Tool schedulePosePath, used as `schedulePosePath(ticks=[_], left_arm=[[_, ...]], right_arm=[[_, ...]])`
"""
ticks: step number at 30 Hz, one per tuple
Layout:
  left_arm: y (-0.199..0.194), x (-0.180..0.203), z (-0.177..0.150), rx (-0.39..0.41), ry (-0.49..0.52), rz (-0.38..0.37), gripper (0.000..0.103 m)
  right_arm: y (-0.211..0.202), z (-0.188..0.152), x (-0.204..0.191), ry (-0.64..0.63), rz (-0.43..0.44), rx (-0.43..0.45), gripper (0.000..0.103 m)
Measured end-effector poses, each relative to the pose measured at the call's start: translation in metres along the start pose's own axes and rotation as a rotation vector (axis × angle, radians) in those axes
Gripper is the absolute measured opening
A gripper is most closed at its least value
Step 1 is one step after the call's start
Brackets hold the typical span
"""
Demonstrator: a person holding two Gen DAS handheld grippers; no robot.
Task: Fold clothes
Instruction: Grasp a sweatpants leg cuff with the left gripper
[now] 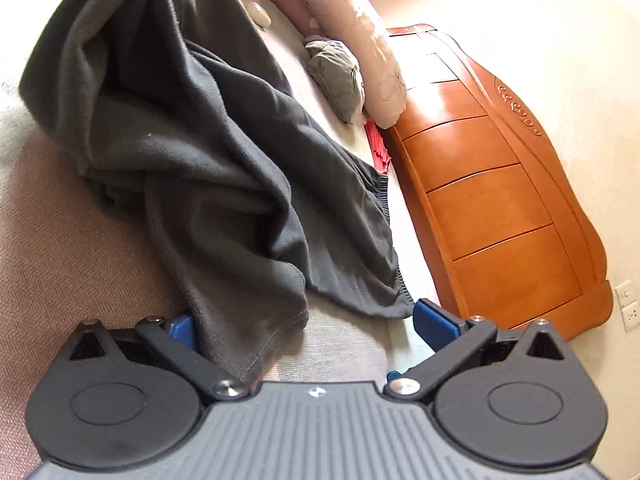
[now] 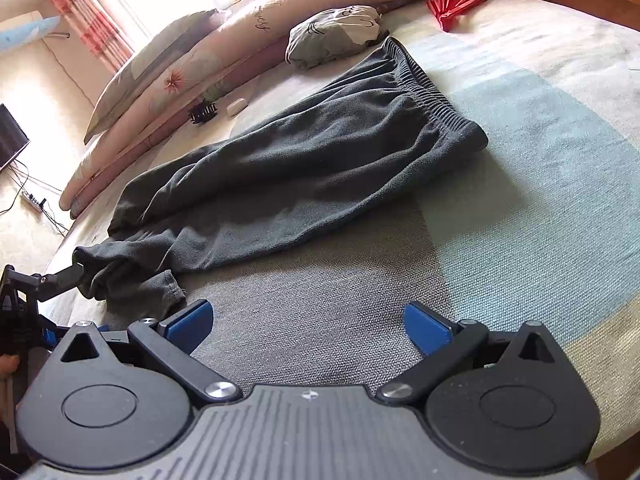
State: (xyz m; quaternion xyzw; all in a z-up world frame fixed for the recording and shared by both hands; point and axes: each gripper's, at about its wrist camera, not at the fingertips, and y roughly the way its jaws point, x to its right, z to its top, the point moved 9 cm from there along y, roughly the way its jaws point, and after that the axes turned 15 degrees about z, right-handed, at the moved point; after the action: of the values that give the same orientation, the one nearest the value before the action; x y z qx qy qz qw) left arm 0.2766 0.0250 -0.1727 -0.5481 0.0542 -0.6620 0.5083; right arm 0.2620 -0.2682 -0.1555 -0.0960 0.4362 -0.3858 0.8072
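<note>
The bed [image 2: 520, 208] fills both views; its wooden headboard [image 1: 500, 184] occupies the right of the left wrist frame. The dark grey trousers [image 2: 304, 168] lie crumpled across the frame centre, waistband upper right, legs lower left. Long pillows [image 2: 224, 52] line the upper left. A grey bundle [image 2: 336, 36] touches the waistband; a red fan [image 2: 452, 6] lies at top right. Left gripper [image 1: 308, 320]: spread open, a trouser leg draped between its fingers. Right gripper [image 2: 308, 320]: open, empty.
</note>
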Motion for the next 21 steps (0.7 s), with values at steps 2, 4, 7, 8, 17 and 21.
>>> schedulePosePath(ticks=[2,4,7,8,17,21], left_arm=[[0.004,0.0,0.005,0.018,-0.001,0.022,0.096],[0.004,-0.001,0.004,0.03,0.014,0.063,0.088],[0.005,-0.007,0.002,0.025,-0.005,0.078,0.043],[0.006,-0.009,0.001,0.023,-0.014,0.081,0.03],[0.012,-0.026,-0.006,0.003,-0.089,0.111,0.008],[0.01,-0.033,-0.008,-0.005,-0.087,0.145,0.003]], right_arm=[[0.0,-0.001,-0.005,0.003,0.007,-0.014,0.103],[-0.001,-0.003,-0.01,0.007,0.016,-0.03,0.103],[-0.001,-0.005,-0.019,0.012,0.028,-0.053,0.103],[-0.002,-0.006,-0.021,0.014,0.032,-0.061,0.103],[-0.002,-0.009,-0.067,-0.016,0.113,-0.115,0.103],[-0.004,-0.01,-0.084,-0.049,0.122,-0.12,0.103]])
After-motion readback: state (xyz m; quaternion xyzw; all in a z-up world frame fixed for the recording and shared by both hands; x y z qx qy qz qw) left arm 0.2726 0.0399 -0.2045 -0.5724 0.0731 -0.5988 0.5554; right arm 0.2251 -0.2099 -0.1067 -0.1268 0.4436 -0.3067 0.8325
